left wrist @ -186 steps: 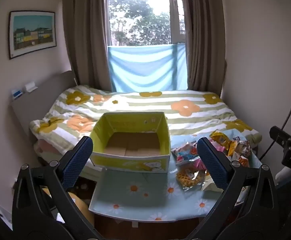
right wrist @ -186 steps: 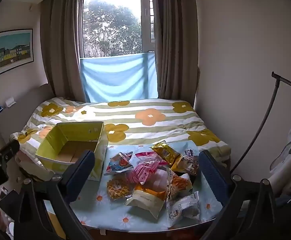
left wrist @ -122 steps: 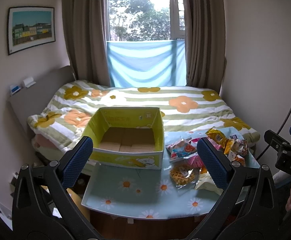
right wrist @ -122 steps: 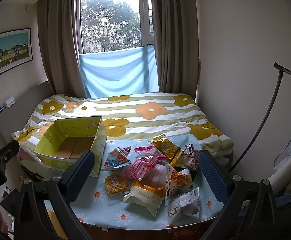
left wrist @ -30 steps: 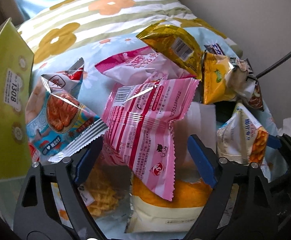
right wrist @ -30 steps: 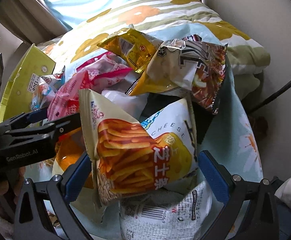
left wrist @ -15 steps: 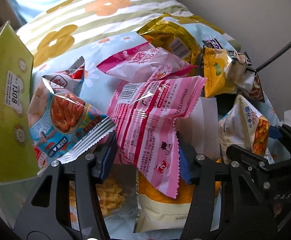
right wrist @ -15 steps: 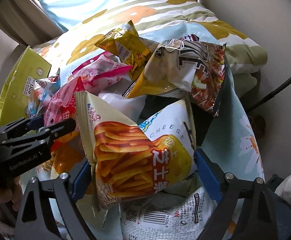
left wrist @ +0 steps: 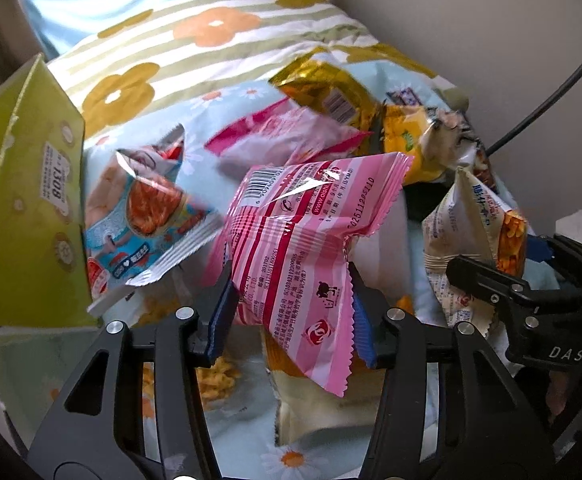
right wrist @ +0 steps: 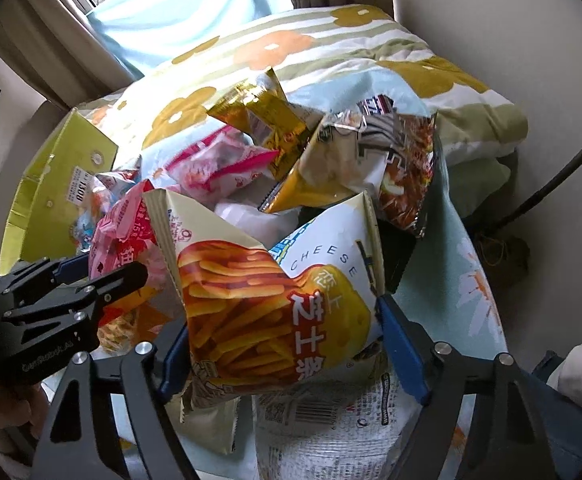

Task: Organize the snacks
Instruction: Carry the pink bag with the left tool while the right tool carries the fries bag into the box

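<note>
My left gripper [left wrist: 291, 312] is shut on a pink striped snack pack [left wrist: 303, 240] and holds it above the pile. My right gripper [right wrist: 287, 344] is shut on a cream cheese-fries bag [right wrist: 275, 300], also seen at the right of the left wrist view [left wrist: 471, 232]. The pink pack shows at the left of the right wrist view [right wrist: 127, 232]. The yellow-green cardboard box [left wrist: 23, 208] stands at the left, its inside hidden. A blue snack pack [left wrist: 143, 216] leans beside the box.
A gold pack [left wrist: 327, 92], a pink-white pack [left wrist: 283, 136], a yellow-brown bag [right wrist: 375, 160], a white barcode pack [right wrist: 331, 420] and a waffle pack [left wrist: 211, 376] lie on the daisy-print table [right wrist: 471, 280]. The flowered bed [left wrist: 195, 48] is behind; a wall is at right.
Both grippers have closed further on their packs, and the pink pack and the cheese-fries bag have lifted slightly from the pile.
</note>
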{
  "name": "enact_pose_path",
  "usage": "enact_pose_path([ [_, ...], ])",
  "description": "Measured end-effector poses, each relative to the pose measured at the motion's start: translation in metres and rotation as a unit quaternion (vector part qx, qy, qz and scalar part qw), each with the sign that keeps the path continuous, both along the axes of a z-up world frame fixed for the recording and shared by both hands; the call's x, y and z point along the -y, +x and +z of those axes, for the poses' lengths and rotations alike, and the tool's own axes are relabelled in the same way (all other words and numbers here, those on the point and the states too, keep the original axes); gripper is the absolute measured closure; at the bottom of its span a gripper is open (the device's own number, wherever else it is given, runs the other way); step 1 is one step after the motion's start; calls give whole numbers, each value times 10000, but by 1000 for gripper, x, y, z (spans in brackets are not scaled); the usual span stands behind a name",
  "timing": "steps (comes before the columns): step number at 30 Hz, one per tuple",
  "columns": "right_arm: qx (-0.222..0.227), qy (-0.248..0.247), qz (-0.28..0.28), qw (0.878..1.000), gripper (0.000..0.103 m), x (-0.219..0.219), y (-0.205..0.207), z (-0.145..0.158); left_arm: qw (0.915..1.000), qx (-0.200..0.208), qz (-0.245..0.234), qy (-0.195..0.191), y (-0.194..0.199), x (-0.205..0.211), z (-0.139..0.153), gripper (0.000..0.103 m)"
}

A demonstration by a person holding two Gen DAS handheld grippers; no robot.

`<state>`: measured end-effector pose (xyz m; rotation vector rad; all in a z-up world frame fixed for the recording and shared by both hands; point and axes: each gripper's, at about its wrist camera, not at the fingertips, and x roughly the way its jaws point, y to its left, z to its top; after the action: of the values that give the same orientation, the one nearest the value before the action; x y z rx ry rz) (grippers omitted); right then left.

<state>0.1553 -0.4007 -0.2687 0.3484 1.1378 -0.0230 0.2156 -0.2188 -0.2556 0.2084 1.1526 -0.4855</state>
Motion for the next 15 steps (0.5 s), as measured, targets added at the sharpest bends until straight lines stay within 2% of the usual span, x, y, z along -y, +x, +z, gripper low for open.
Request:
enact_pose_path([
  [7, 309, -12, 95, 9995, 24, 2, -11, 31, 9990, 408, 59, -190, -20, -2, 41, 57],
  [15, 767, -225, 297, 9964, 24, -4, 0, 79, 9929, 897, 468, -633, -25, -26, 101, 57],
])
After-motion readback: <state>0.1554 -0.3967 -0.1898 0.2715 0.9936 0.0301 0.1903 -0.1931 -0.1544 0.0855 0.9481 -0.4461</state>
